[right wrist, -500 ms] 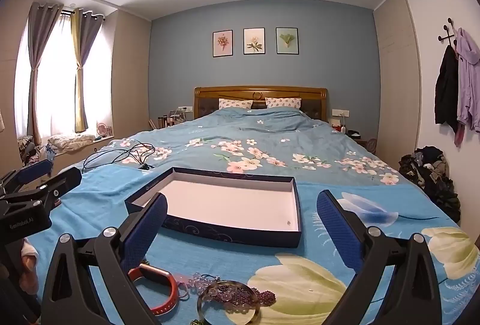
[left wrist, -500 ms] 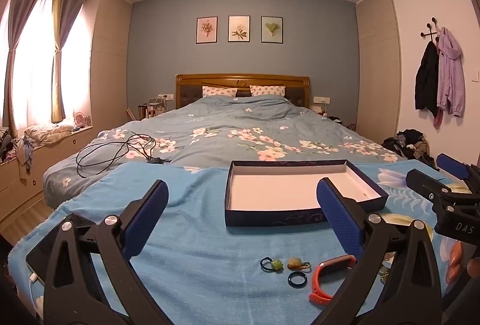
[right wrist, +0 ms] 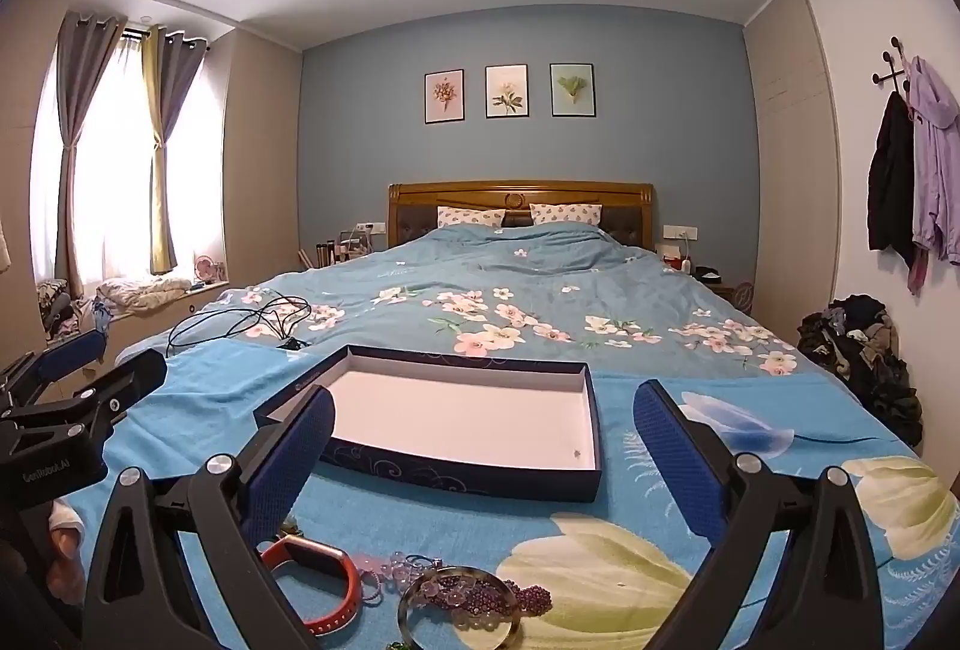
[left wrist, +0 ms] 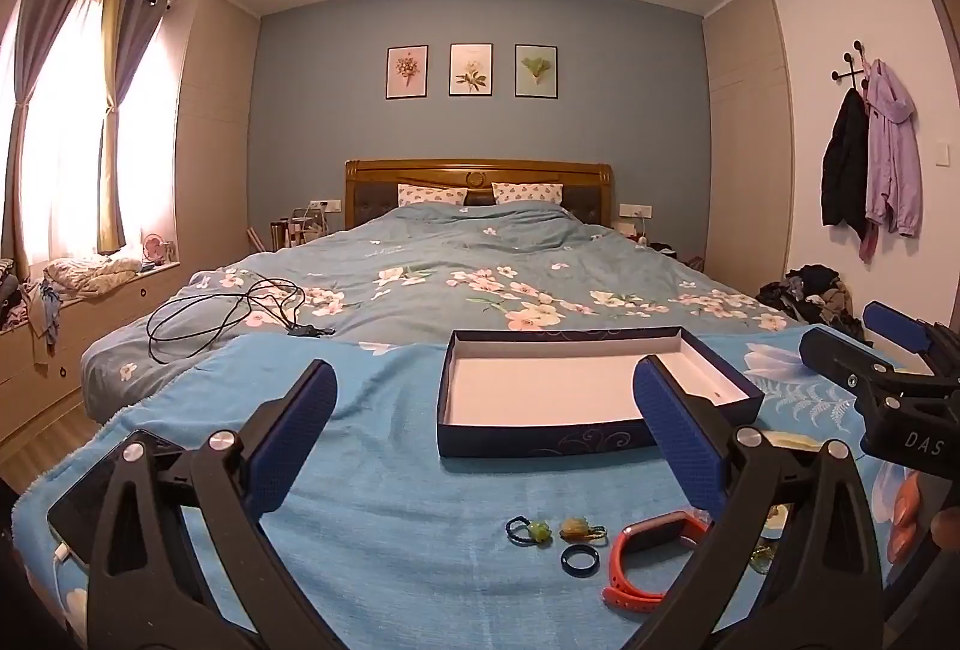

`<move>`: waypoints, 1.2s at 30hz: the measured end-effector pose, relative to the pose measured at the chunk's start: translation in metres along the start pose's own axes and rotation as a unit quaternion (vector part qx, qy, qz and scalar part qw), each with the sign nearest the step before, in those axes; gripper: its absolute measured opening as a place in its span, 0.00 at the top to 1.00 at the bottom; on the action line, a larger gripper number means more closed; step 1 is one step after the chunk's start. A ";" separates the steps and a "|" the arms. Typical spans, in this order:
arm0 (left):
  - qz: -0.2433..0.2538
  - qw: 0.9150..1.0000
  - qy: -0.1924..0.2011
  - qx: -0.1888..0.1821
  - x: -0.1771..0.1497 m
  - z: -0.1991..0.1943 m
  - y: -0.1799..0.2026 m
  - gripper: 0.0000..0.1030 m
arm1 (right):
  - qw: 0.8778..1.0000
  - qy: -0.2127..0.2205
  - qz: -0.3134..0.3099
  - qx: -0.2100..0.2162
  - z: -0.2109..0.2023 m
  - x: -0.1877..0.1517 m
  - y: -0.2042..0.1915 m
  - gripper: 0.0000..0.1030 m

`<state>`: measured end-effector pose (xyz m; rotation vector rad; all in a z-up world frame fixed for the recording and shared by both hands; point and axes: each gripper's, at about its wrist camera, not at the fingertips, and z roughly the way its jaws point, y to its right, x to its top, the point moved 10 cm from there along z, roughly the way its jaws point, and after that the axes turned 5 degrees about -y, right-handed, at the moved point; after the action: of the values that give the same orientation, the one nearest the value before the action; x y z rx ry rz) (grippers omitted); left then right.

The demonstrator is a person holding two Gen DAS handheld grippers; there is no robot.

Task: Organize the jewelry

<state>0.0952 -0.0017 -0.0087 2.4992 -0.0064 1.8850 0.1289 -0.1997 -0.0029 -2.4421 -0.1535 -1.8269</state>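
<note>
A dark blue open box (left wrist: 540, 443) with a white inside lies on the blue blanket; it also shows in the right wrist view (right wrist: 456, 473). In front of it lie an orange wristband (left wrist: 648, 548), a dark ring (left wrist: 580, 558), a green-bead hair tie (left wrist: 528, 530) and a yellow-green charm (left wrist: 581, 530). The right wrist view shows the wristband (right wrist: 327, 584), a silver bangle (right wrist: 459, 611) and purple beads (right wrist: 474, 593). My left gripper (left wrist: 486, 440) is open and empty above the blanket. My right gripper (right wrist: 483, 452) is open and empty, near the box.
A black cable (left wrist: 228, 314) lies on the floral duvet at the left. A dark phone (left wrist: 90, 500) with a white cord lies at the blanket's left edge. A pile of clothes (right wrist: 858, 350) sits on the floor at the right.
Both grippers have shifted very slightly; the box and jewelry lie as before.
</note>
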 end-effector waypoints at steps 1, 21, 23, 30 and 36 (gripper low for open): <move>0.002 1.000 0.000 -0.001 -0.002 0.001 -0.001 0.06 | 1.000 0.000 0.000 -0.001 -0.001 0.000 0.000 0.06; 0.003 1.000 0.004 -0.004 -0.006 -0.009 0.008 0.06 | 1.000 0.000 0.004 0.004 0.004 0.008 0.005 0.06; 0.003 1.000 0.004 -0.005 -0.006 -0.008 0.008 0.06 | 1.000 0.000 0.004 0.004 0.004 0.006 0.005 0.06; 0.001 1.000 0.005 -0.006 -0.004 -0.011 0.010 0.06 | 1.000 0.005 0.005 0.004 0.004 0.008 0.006 0.06; 0.001 1.000 0.004 -0.010 -0.005 -0.009 0.011 0.06 | 1.000 0.010 0.004 0.003 0.002 0.009 0.006 0.06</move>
<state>0.0849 -0.0131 -0.0105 2.4793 -0.0267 1.8870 0.1336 -0.2052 0.0048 -2.4160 -0.1462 -1.8438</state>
